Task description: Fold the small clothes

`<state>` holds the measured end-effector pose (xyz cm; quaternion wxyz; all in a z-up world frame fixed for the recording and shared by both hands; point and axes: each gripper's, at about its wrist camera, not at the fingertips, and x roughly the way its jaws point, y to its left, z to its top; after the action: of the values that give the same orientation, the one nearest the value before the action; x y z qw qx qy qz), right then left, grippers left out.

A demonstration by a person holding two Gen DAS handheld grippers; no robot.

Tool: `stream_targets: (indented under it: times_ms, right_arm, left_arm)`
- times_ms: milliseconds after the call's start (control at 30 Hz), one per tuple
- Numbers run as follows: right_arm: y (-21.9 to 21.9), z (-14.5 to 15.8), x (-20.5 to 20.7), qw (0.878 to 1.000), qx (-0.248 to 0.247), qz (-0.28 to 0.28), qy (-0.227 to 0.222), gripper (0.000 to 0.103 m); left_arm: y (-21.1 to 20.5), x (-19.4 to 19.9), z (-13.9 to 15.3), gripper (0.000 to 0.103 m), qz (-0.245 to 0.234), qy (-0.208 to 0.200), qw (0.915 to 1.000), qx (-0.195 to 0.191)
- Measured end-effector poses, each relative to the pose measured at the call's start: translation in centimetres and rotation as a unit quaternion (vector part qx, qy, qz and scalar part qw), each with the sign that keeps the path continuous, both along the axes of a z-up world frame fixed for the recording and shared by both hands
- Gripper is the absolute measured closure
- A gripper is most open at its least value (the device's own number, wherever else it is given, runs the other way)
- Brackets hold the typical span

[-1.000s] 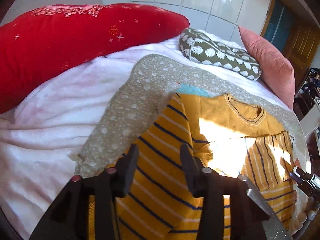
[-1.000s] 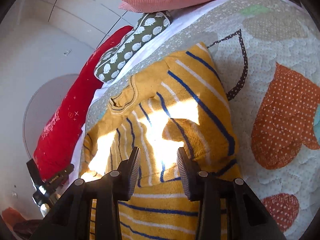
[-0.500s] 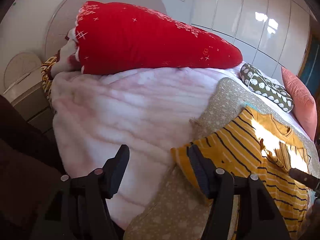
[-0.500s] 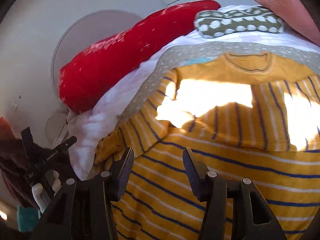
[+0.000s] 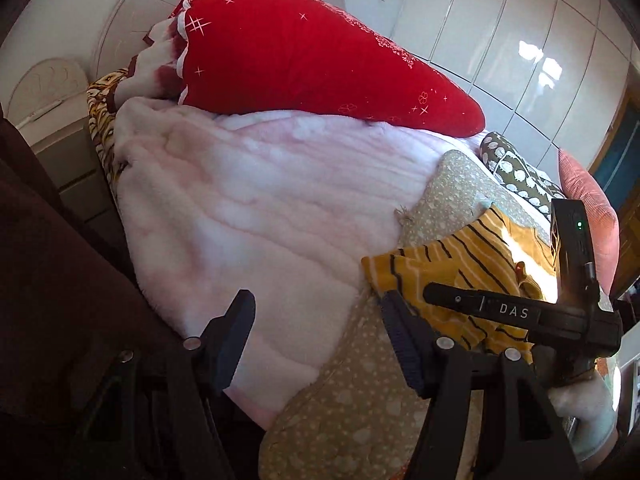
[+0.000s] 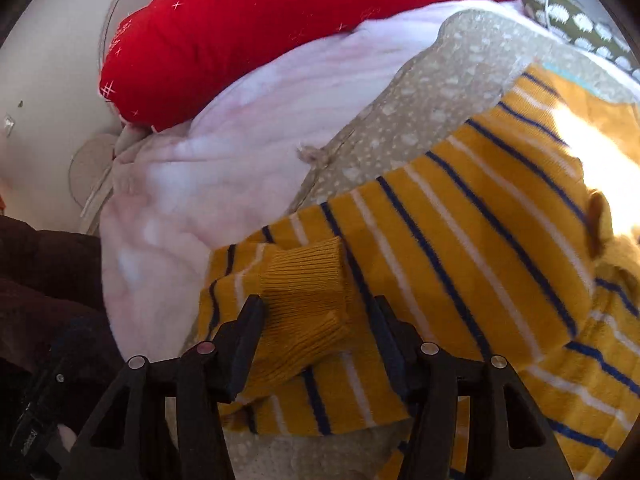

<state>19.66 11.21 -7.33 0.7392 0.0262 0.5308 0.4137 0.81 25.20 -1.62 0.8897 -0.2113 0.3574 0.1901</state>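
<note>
A small mustard-yellow sweater with navy and white stripes [image 6: 460, 216] lies on a beige dotted quilt [image 6: 420, 92]. Its ribbed cuff [image 6: 304, 280] lies between the fingers of my right gripper [image 6: 316, 320], which is open around it with a gap on both sides. In the left wrist view the sweater [image 5: 452, 264] lies to the right. My left gripper [image 5: 316, 316] is open and empty over the edge of a pink fleece blanket [image 5: 260, 208], to the left of the sweater. The right gripper's body [image 5: 520, 312] shows above the sweater in that view.
A big red pillow [image 5: 304, 52] lies at the back on the pink blanket. A green patterned cushion [image 5: 516, 168] and a salmon pillow [image 5: 588, 208] lie at the far right. Dark brown cloth [image 5: 60, 280] fills the left. White cupboards stand behind.
Both grippers have swung left toward the sweater's near sleeve. The right gripper has come down so the cuff lies between its fingers. The left gripper has moved off the sweater over the pink blanket.
</note>
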Motion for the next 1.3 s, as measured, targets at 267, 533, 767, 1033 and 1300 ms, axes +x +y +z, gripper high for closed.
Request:
stream_targets:
  times_ms: [267, 533, 767, 1033, 1300]
  right_arm:
    - [-7.7, 11.5, 2.3, 0.986, 0.107, -0.078, -0.102, 0.093]
    - [-27.3, 16.1, 7.4, 0.936, 0.069, -0.299, -0.17, 0.093]
    - [-39.6, 11.0, 9.1, 0.896, 0.035, -0.425, -0.125, 0.093]
    - [-44.4, 6.8, 8.9, 0.891, 0.052, -0.444, -0.078, 0.093]
    - [-44.1, 5.7, 8.0, 0.904, 0.079, -0.416, -0.065, 0.093]
  left_arm:
    - [-2.6, 2.4, 1.4, 0.038, -0.041, -0.013, 0.9991, -0.005]
    - [-8.3, 8.6, 3.4, 0.026, -0.153, -0.037, 0.9863, -0.05]
    - [-18.4, 17.6, 1.4, 0.026, -0.287, -0.008, 0.9558, -0.062]
    - [-21.1, 26.0, -4.0, 0.027, -0.281, 0.076, 0.9441, -0.154]
    - [-17.6, 27.2, -2.7, 0.097, -0.234, 0.038, 0.9536, -0.186]
